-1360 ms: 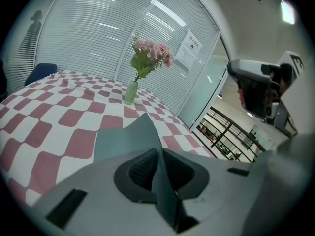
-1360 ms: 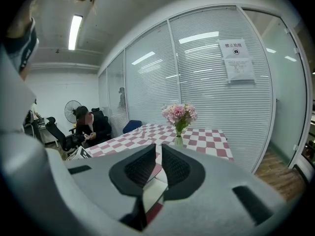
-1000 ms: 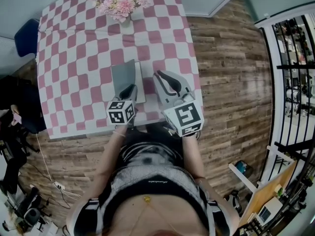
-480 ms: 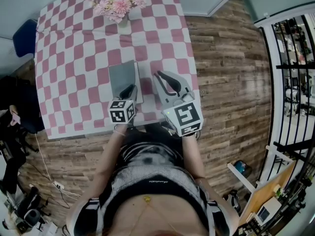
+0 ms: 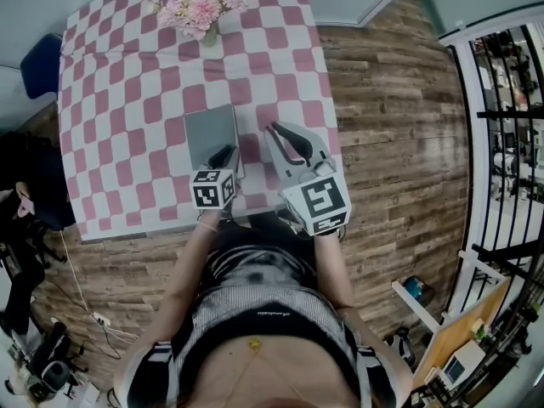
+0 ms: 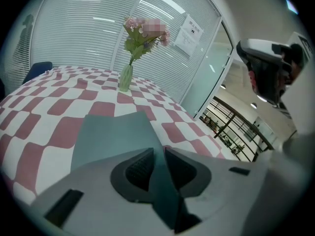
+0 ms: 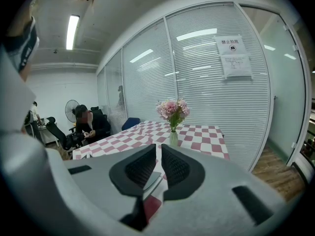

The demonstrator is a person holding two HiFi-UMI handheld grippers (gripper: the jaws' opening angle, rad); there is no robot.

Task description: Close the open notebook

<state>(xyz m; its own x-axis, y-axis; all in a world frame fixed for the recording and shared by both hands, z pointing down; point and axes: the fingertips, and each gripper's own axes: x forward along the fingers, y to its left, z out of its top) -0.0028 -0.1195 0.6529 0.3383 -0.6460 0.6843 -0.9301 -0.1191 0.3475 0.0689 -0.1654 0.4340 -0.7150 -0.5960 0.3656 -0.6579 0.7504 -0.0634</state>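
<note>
The grey notebook (image 5: pixel 211 133) lies flat and closed on the pink-and-white checked table (image 5: pixel 110 143), near its front edge. My left gripper (image 5: pixel 224 151) points down at the notebook's near right corner. Its jaws are opening, and the grey cover (image 6: pixel 110 132) shows in the narrow gap between the pads without being pinched. My right gripper (image 5: pixel 276 130) hovers just right of the notebook, jaws together with nothing between them. In the right gripper view (image 7: pixel 158 149) a corner of the notebook (image 7: pixel 153 180) shows below the jaws.
A glass vase of pink flowers (image 5: pixel 194 7) stands at the table's far end. A blue chair (image 5: pixel 42 65) is at the far left corner. A person (image 7: pixel 88 122) sits at the left. Wooden floor lies right of the table.
The notebook's cover, raised and tilted a second ago, has come down flat. My left gripper sank with it and its jaws have parted. The right gripper has stayed put.
</note>
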